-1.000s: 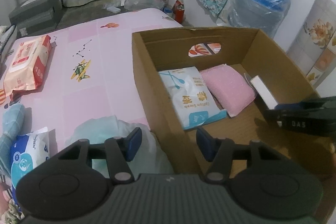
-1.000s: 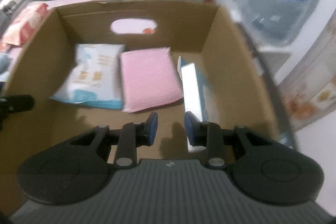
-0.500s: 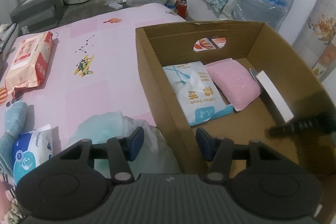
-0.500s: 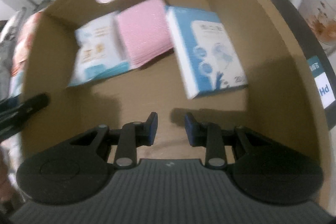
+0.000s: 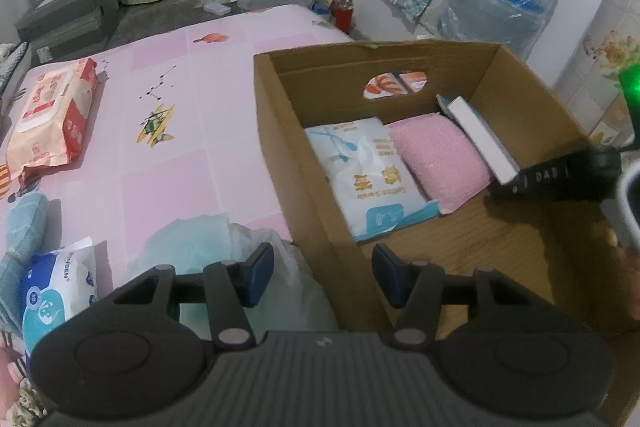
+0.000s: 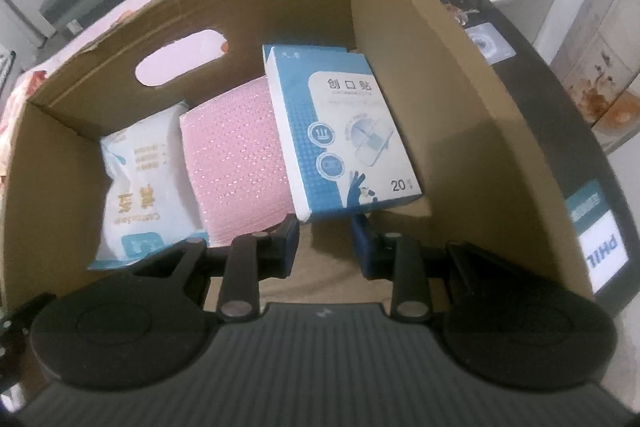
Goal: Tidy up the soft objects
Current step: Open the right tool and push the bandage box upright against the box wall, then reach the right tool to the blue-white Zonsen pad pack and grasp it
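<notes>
Black tongs (image 5: 322, 275) — blue pads (image 6: 365, 241), silver pivot screws, ribbed grey housing.

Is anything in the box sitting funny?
Yes. The blue and white box isn't lying flat like the cotton swab pack. It is tipped, one edge on the pink pad, by the cardboard box's side wall.

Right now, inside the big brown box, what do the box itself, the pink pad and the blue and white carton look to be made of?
The box looks like plain corrugated cardboard: matte brown, with a ragged cut rim. The pink pad seems to be bubble-type plastic wrap or soft foam, going by its dimpled, slightly shiny surface. The carton looks like thin printed card, smooth, with crisp edges.
</notes>
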A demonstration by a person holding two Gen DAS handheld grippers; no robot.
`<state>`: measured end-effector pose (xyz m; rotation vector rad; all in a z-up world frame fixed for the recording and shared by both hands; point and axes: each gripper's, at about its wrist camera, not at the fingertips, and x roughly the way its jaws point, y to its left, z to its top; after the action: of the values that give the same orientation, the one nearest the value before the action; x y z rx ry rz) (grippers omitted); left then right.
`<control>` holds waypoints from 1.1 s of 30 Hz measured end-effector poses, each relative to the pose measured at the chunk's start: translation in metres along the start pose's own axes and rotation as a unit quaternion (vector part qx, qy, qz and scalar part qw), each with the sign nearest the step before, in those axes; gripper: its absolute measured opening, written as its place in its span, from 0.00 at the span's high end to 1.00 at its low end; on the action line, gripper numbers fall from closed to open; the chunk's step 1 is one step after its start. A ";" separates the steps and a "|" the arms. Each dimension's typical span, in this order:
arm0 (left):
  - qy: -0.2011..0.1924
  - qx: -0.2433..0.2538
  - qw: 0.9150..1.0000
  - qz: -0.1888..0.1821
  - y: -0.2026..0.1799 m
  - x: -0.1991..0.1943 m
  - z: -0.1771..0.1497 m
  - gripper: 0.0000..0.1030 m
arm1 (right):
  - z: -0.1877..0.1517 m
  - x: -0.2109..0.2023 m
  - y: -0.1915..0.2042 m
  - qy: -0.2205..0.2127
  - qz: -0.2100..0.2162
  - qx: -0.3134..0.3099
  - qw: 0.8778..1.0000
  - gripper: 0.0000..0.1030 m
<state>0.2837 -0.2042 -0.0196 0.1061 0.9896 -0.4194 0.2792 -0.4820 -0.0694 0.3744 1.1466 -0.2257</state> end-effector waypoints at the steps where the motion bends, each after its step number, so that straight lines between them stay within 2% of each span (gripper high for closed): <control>1: -0.003 0.001 1.000 -0.003 0.000 -0.002 0.000 0.44 | -0.002 -0.003 -0.001 0.001 0.006 0.003 1.000 0.69; 6: -0.015 -0.003 1.000 -0.008 0.000 -0.013 -0.001 0.40 | -0.027 -0.038 -0.009 -0.013 0.043 0.017 0.999 0.60; 11: -0.034 -0.017 0.999 -0.018 0.013 -0.044 -0.006 0.34 | -0.056 -0.079 -0.001 -0.030 0.106 0.028 0.993 0.59; 14: -0.053 -0.026 0.998 -0.005 0.028 -0.073 -0.014 0.31 | -0.070 -0.099 0.013 -0.039 0.148 0.022 0.988 0.58; 19: -0.084 -0.058 0.995 0.018 0.063 -0.120 -0.032 0.29 | -0.089 -0.108 0.048 -0.017 0.222 0.014 0.975 0.58; 23: -0.108 -0.098 0.988 0.043 0.098 -0.160 -0.057 0.24 | -0.105 -0.120 0.079 -0.029 0.258 -0.004 0.966 0.58; 27: -0.119 -0.130 0.981 0.076 0.133 -0.194 -0.088 0.19 | -0.120 -0.142 0.105 -0.055 0.288 -0.029 0.956 0.50; 33: -0.129 -0.194 0.964 0.128 0.181 -0.234 -0.150 0.19 | -0.145 -0.167 0.148 -0.077 0.337 -0.066 0.936 0.37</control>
<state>0.1245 0.0718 0.0726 -0.1707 0.7725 0.0035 0.1441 -0.2907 0.0573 0.5967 0.8171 0.4174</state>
